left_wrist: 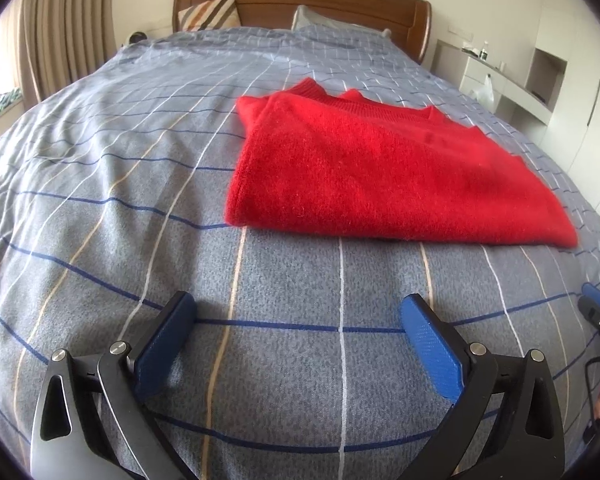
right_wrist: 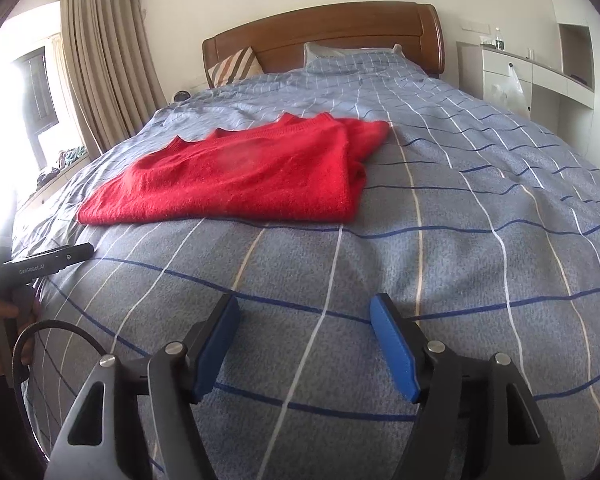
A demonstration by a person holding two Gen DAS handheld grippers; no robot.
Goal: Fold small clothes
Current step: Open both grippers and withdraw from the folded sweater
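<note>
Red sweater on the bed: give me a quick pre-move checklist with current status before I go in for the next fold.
1. Left tool empty, pads apart: ok.
2. Right tool empty, pads apart: ok.
3. Red sweater lying flat on the bedspread, already folded at least once: ok.
4. Near edge of the sweater reachable, nothing between it and either tool: ok.
5. Folded layers lined up: not ok; at the far edge, ribbed edges stick out unevenly.
6. Sleeves tucked inside the fold: cannot tell.
</note>
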